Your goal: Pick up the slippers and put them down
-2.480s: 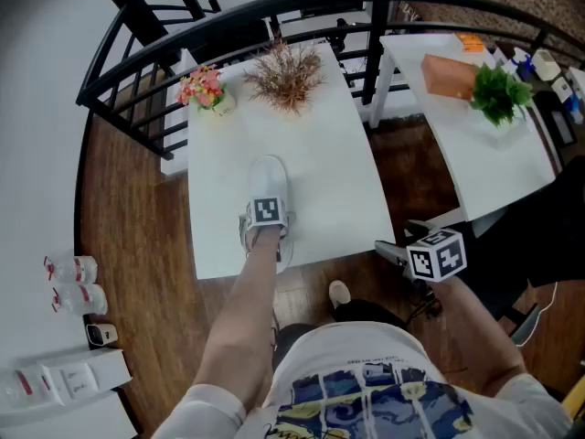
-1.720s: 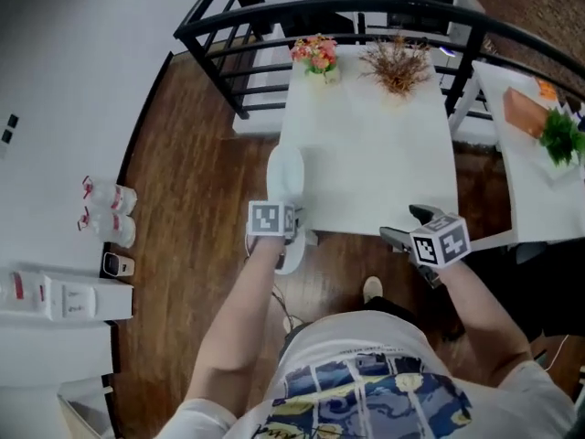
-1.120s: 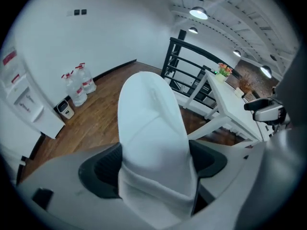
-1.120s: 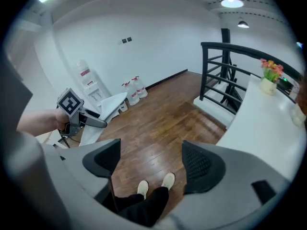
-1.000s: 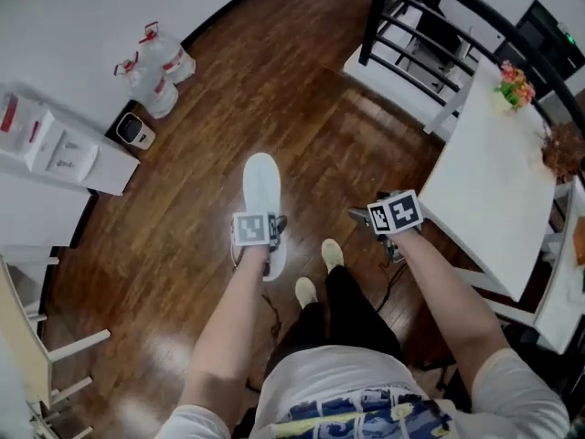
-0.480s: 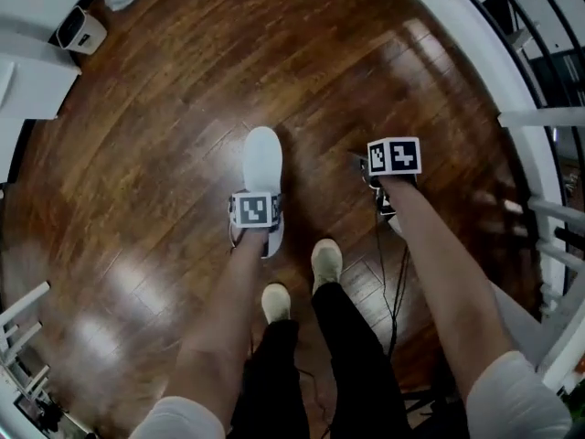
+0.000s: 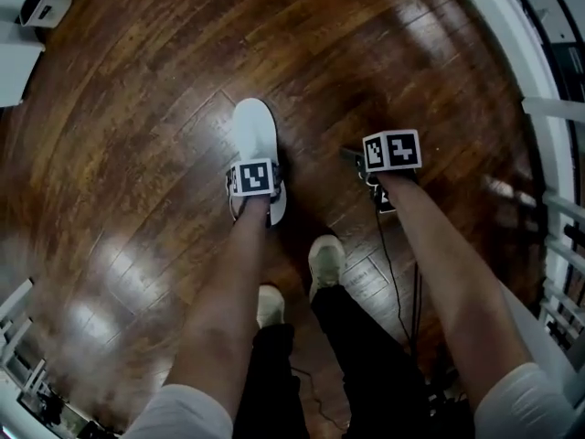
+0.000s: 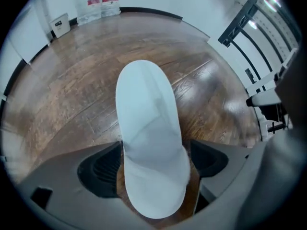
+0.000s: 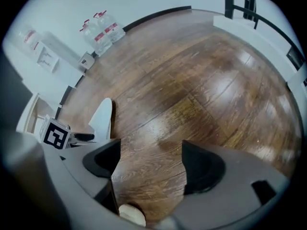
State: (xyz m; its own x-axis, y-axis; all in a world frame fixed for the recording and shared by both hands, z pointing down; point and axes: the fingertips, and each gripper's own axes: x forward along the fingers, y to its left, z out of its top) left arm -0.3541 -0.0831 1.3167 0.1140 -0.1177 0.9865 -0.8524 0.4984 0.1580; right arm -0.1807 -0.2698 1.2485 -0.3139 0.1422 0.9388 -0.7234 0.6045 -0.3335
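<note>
One white slipper [image 7: 254, 135] lies toe-forward on the dark wooden floor. My left gripper [image 7: 255, 198] points straight down over its heel end. In the left gripper view the slipper [image 8: 146, 114] runs between the jaws of the left gripper [image 8: 153, 164], which are opening. A strip of floor shows between the slipper and the right-hand jaw. My right gripper [image 7: 366, 179] hovers low over bare floor to the right, open and empty. The right gripper view shows only floorboards between the jaws of the right gripper [image 9: 151, 164], with the slipper [image 9: 102, 119] off to the left.
The person's two pale shoes [image 7: 325, 262] stand just behind the slipper, and a thin cable [image 7: 393, 273] trails past them. A white railing base [image 7: 548, 108] curves along the right. Water bottles [image 8: 98, 6] and a white cabinet [image 7: 18, 62] sit by the far wall.
The left gripper carried the slipper off the white table and down to the floor. Its jaws have begun to part. The right gripper came down beside it, empty.
</note>
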